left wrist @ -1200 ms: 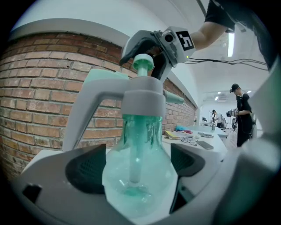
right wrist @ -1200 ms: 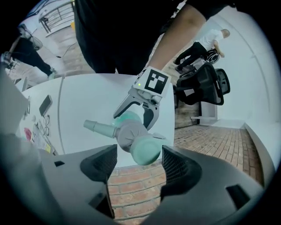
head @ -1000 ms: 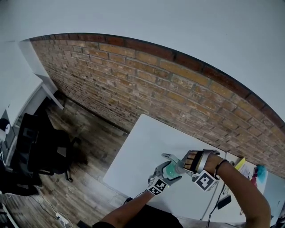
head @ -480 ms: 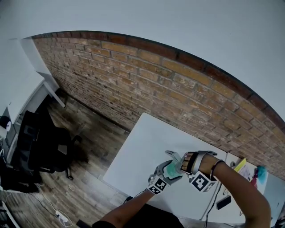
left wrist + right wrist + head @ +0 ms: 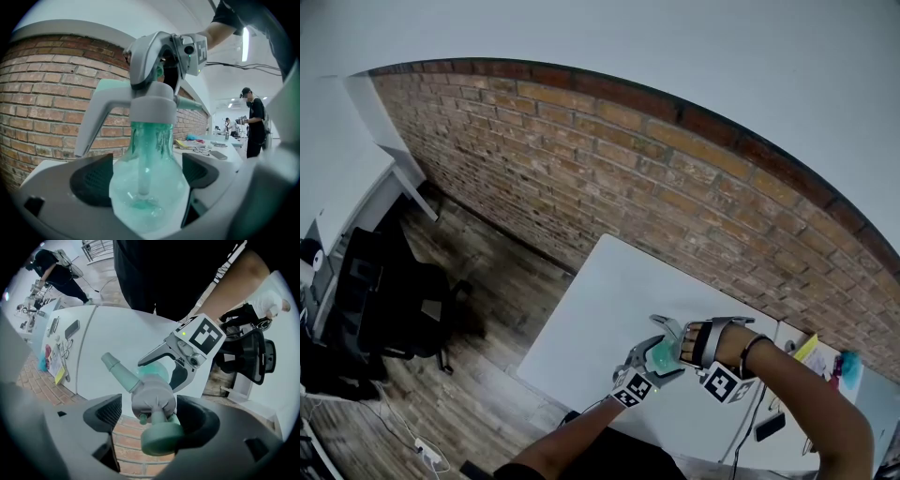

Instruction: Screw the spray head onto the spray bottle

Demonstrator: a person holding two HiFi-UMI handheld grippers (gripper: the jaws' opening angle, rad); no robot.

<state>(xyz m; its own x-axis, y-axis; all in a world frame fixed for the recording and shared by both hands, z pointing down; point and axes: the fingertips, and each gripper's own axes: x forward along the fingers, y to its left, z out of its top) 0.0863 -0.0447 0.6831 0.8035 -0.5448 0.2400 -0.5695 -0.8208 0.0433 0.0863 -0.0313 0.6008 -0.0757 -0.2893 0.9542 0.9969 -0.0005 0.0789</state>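
The upright spray bottle (image 5: 149, 199) is clamped by the left gripper (image 5: 146, 177). On its neck, the spray head (image 5: 151, 397) is straddled from above by the right gripper (image 5: 151, 419), jaws just opened slack.

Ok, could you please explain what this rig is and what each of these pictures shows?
No robot here: a person holds a two-jaw gripper in each hand. The head view comes from a camera on the person's head, looking down at a white table. The two gripper views come from cameras riding on the grippers, looking along their jaws. The left gripper is clamped on a teal spray bottle. The right gripper reaches down over the spray head on its neck; its jaws have just been opening, with the head between them and a gap beside one pad. A phone lies on the neighbouring table.
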